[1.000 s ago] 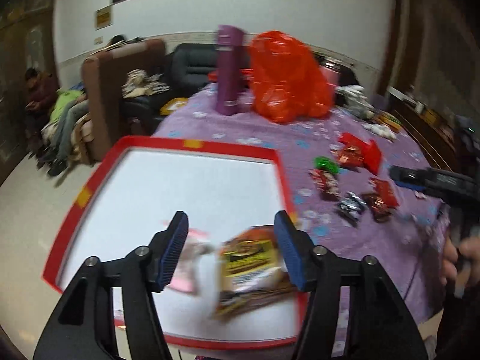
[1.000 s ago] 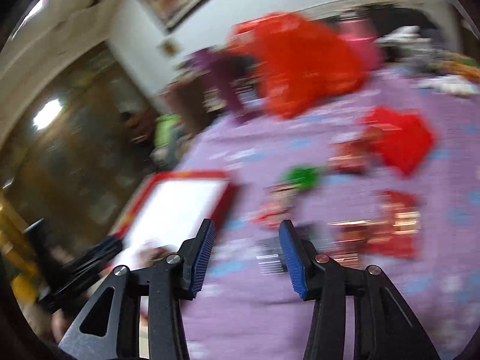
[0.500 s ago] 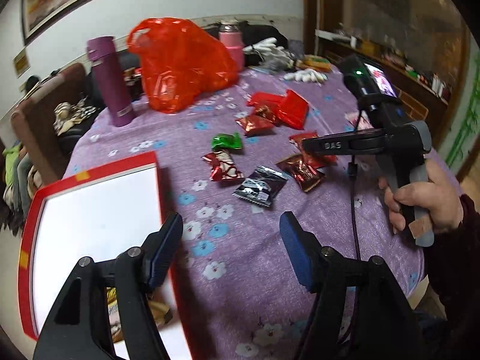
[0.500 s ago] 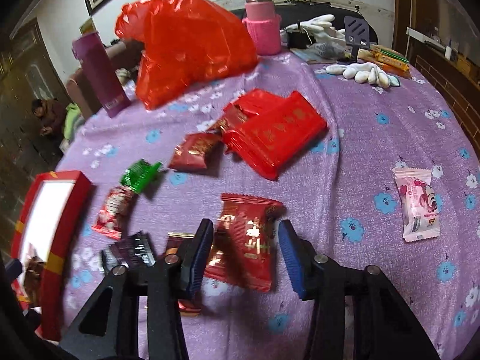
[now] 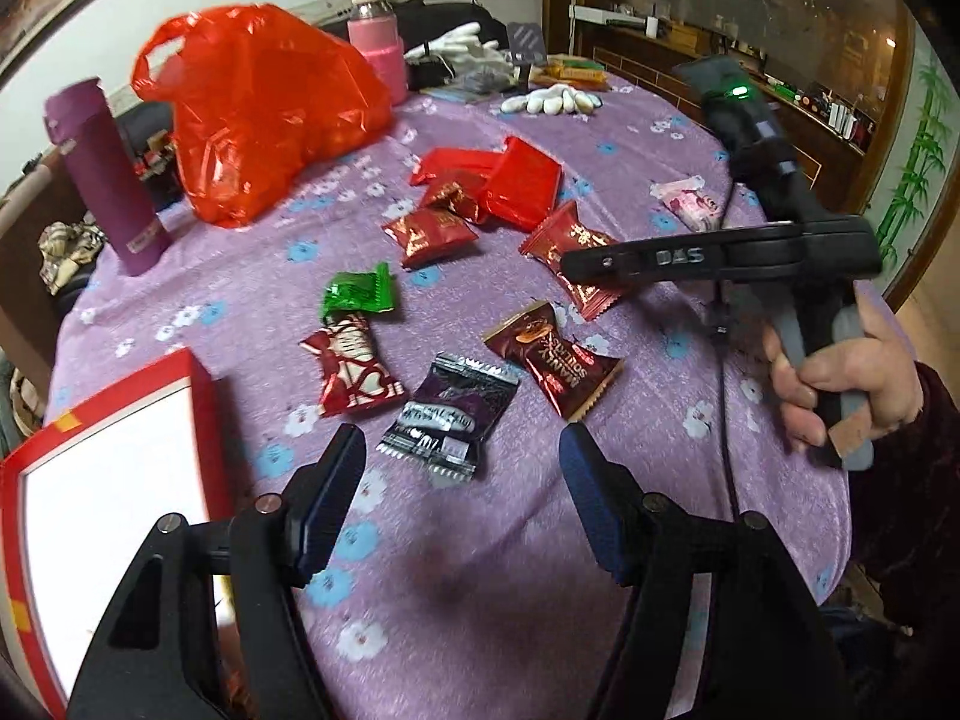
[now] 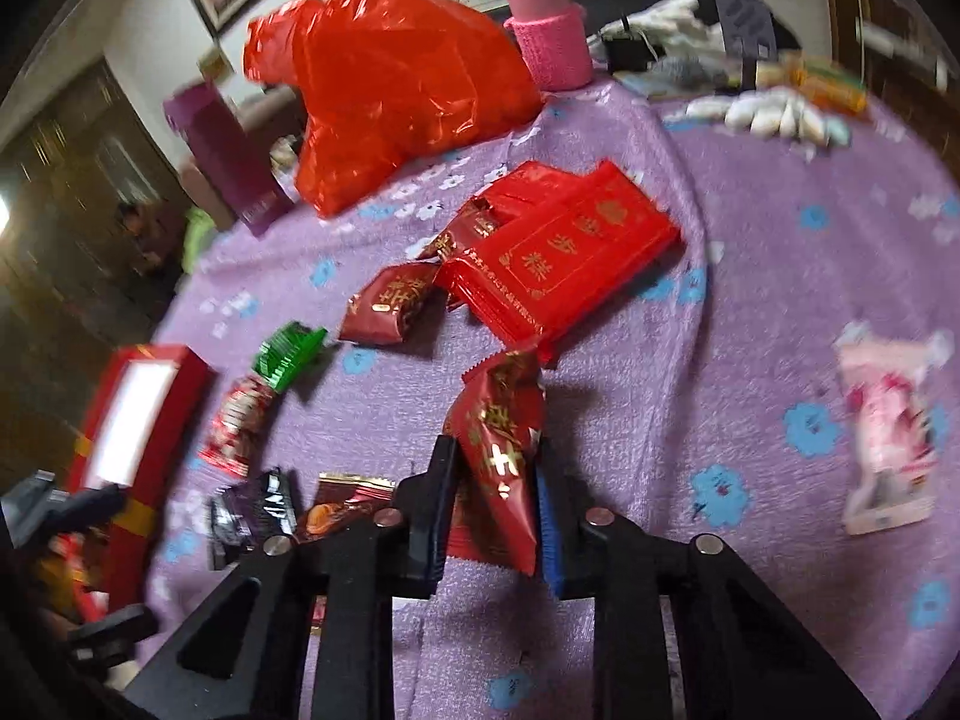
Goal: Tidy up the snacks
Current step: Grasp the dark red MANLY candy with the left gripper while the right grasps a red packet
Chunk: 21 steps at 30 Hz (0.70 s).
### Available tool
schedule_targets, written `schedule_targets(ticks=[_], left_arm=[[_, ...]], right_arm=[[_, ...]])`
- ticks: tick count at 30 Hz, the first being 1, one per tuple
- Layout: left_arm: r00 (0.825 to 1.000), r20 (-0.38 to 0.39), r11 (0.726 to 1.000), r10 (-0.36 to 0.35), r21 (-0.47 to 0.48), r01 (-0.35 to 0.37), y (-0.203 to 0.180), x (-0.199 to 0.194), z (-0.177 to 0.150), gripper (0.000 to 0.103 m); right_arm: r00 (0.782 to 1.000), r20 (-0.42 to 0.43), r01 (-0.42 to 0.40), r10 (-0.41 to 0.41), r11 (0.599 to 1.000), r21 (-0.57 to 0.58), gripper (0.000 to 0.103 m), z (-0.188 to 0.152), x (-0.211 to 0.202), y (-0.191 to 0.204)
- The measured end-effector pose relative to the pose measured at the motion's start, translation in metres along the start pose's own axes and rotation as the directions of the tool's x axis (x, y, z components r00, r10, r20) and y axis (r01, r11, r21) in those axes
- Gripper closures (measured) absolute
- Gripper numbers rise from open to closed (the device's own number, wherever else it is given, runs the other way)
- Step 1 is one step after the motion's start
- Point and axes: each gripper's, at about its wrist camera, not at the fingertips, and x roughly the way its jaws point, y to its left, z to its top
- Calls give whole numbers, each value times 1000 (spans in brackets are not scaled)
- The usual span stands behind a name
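Note:
Several wrapped snacks lie on a purple flowered tablecloth [image 5: 480,600]. My left gripper [image 5: 459,456] stands open just above a black-and-purple packet [image 5: 447,420], not touching it. A red tray with a white floor [image 5: 204,396] sits at its left, also in the right wrist view as the tray [image 6: 180,360]. My right gripper [image 6: 495,456] is closing, and its pads press the sides of a red packet with gold print [image 6: 498,414], which stands up between them. From the left wrist view, the right gripper [image 5: 600,261] reaches over that red packet [image 5: 576,234], held by a hand [image 5: 840,384].
A green packet [image 5: 360,294], a red-and-white one [image 5: 354,366], a dark red one [image 5: 552,360] and flat red packs [image 5: 522,180] lie mid-table. A pink packet [image 6: 888,432] lies to the right. A red plastic bag [image 5: 258,120], purple flask [image 5: 105,180] and pink bottle [image 5: 375,42] stand behind.
My left gripper swung from over the tray to over the loose snacks. My right gripper dropped onto the red packet and its jaws narrowed around it.

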Motion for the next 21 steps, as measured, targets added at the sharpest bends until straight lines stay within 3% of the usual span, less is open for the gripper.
schedule_targets(ticks=[3, 8, 17, 21], left_arm=[[1000, -6, 1000, -23, -11, 23, -3, 8, 9, 37], [999, -25, 999, -44, 12, 45, -25, 22, 25, 37], [997, -73, 995, -31, -99, 23, -43, 60, 42, 37], [995, -99, 993, -10, -117, -2, -39, 74, 41, 54]], right_arm=[[999, 10, -53, 53, 998, 23, 86, 1, -3, -4], [1000, 4, -31, 31, 999, 31, 86, 1, -2, -6], [998, 44, -40, 34, 991, 131, 86, 3, -15, -30], [997, 55, -56, 49, 988, 144, 86, 3, -18, -33]])
